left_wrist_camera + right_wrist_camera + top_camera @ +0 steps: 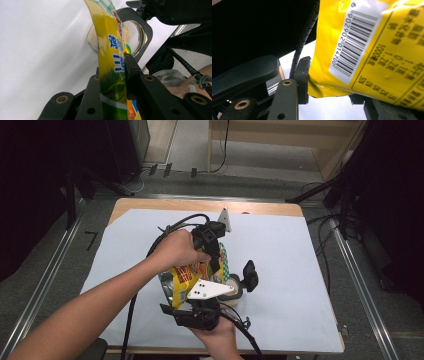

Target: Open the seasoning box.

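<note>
A yellow snack bag (186,276) hangs above the white table cover, pinched between both grippers. My left gripper (216,264) points down from the far side and is shut on the bag (110,50), whose printed edge runs up between its jaws (112,65). My right gripper (194,301) comes in from the near side. It is shut on the bag's lower corner (367,50) beside the barcode, with one pad (302,75) pressed against the foil and the other jaw hidden behind the bag. A clear container of tan crumbs (132,32) sits just beyond the bag.
The container (235,289) rests in a black ring holder (249,275) to the right of the bag. The white cover (280,245) lies over a wooden table (150,204). Cables trail from both grippers. Dark stands flank the table.
</note>
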### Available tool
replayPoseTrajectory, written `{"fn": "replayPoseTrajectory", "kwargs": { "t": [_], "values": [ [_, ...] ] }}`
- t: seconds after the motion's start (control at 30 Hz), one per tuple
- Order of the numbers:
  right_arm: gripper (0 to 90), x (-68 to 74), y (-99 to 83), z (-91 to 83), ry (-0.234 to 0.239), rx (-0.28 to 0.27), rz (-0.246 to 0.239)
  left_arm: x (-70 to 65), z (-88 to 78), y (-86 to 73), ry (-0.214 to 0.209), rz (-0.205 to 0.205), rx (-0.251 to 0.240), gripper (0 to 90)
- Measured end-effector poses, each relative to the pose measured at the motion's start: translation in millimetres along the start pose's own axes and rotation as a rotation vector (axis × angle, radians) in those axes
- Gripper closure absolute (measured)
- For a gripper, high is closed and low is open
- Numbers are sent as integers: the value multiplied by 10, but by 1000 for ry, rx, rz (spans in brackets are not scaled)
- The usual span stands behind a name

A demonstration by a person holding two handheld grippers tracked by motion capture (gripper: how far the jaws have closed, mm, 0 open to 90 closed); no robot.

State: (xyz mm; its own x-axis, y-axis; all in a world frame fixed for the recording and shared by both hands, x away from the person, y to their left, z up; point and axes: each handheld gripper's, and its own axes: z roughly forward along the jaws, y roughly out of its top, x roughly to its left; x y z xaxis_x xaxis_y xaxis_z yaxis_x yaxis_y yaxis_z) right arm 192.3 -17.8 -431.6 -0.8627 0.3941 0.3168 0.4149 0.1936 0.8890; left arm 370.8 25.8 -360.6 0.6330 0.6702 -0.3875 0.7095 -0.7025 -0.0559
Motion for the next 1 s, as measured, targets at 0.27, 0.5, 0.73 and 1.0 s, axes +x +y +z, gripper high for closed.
{"fn": "replayPoseTrajectory", "kwargs": {
  "t": [0.27, 0.5, 0.73, 1.0],
  "values": [
    [611, -2, 0, 1, -1, 1, -1, -1, 5, 2, 1, 2, -1, 831],
    [611, -2, -1, 1, -3, 2, 1, -2, 7, 4, 3, 4, 1, 831],
    [612, 0, -2, 4, -2, 2, 0, -4, 4, 2, 5, 5, 1, 831],
    [612, -1, -3, 3, -3, 3, 0, -4, 6, 4, 6, 7, 3, 831]
  ]
}}
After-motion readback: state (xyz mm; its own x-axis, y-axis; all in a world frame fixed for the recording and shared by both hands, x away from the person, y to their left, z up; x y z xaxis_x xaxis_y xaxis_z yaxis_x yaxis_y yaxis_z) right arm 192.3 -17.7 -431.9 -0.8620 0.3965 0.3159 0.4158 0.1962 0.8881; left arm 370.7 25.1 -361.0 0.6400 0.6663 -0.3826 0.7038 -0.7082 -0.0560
